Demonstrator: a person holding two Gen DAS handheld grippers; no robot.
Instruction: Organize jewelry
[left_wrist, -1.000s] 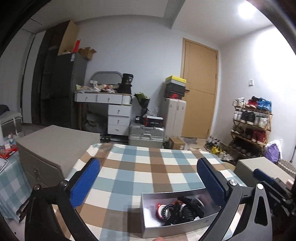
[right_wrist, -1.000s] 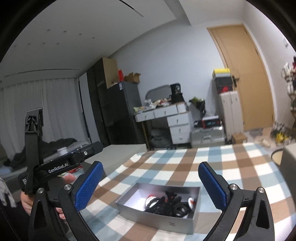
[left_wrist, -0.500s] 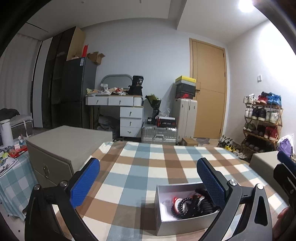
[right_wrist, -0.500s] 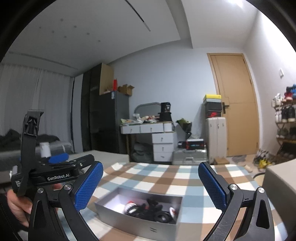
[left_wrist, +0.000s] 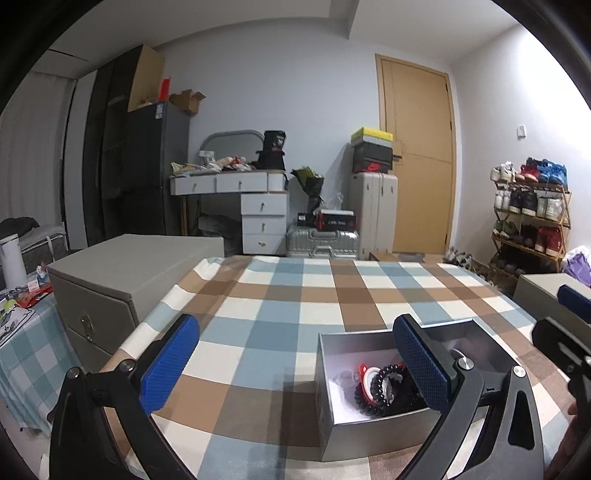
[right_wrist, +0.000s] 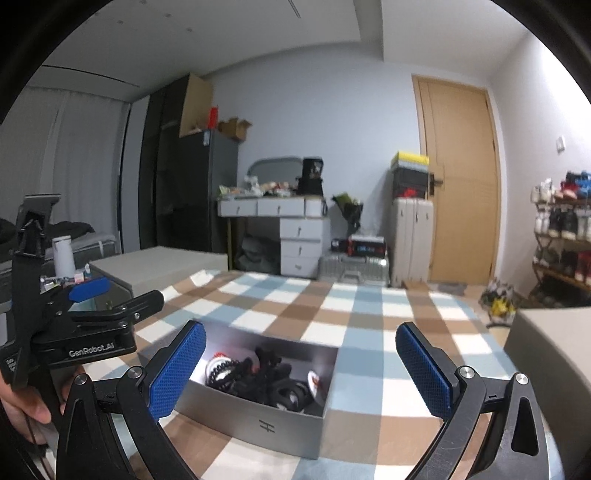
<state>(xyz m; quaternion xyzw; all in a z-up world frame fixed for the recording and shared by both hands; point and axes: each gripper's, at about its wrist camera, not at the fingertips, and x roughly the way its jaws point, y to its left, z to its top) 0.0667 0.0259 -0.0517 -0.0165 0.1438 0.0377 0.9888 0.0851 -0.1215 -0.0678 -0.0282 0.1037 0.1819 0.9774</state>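
Note:
A grey open box (left_wrist: 369, 437) (right_wrist: 258, 424) sits on the checked tablecloth (left_wrist: 295, 314) (right_wrist: 354, 317). Inside lies a heap of black coiled hair ties and bracelets (left_wrist: 384, 384) (right_wrist: 266, 380) with a red and white piece (left_wrist: 364, 373) (right_wrist: 218, 363). My left gripper (left_wrist: 295, 363) is open, hovering above the cloth with its right finger over the box's right part. My right gripper (right_wrist: 301, 369) is open too, its blue pads (right_wrist: 177, 371) spread wider than the box, held above and in front of it. Nothing is between either pair of fingers.
A grey cabinet (left_wrist: 122, 273) stands left of the table, another grey block (right_wrist: 546, 354) to the right. A hand (right_wrist: 26, 402) holds the left tool at the right view's left edge. Desk, suitcases, door and shoe rack (left_wrist: 528, 221) fill the back.
Both grippers have tilted and shifted a little, so the box sits lower and nearer in each view. Their fingers stayed spread. The box has not moved on the cloth.

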